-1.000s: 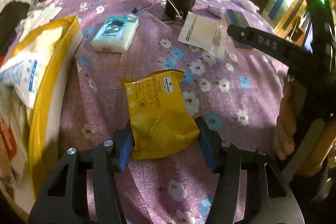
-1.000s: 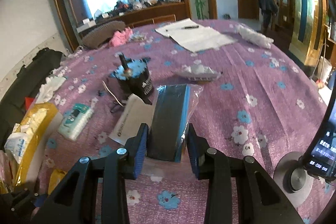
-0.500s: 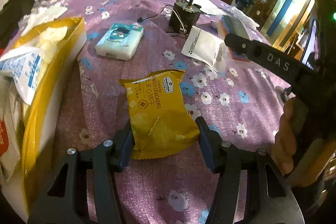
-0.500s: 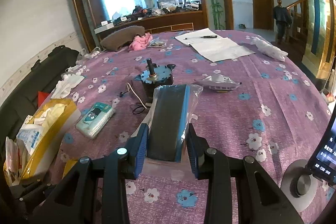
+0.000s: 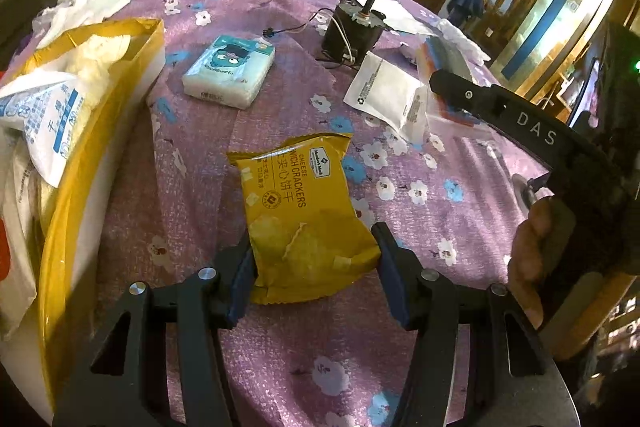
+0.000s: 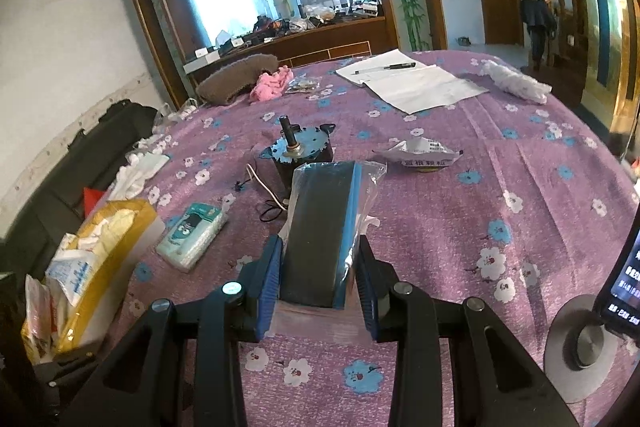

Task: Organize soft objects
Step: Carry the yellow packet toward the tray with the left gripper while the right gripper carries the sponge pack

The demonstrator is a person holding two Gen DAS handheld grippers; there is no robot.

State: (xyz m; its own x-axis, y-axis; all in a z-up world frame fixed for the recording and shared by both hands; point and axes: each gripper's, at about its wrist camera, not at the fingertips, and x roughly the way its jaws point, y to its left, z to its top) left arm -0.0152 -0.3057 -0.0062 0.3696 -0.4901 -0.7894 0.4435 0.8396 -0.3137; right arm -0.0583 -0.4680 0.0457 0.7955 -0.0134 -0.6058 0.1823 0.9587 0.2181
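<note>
Left hand-held gripper point(image 5: 314, 269) is clamped on the yellow cracker packet point(image 5: 304, 211) at its near end, lower centre of frame, over the purple worktop point(image 5: 400, 187). Packet looks light and crinkly with brittle contents; best gripped by its flat sides, gently. Right hand-held gripper point(image 6: 318, 285) grips the bagged dark sponge point(image 6: 320, 223) at its near end, frame centre. Sponge looks soft and springy under a slippery plastic sleeve; squeeze across the body, not the loose film. Yellow bag point(image 5: 80, 147) sits open at left edge; tissue pack point(image 5: 230, 71) lies upper centre.
</note>
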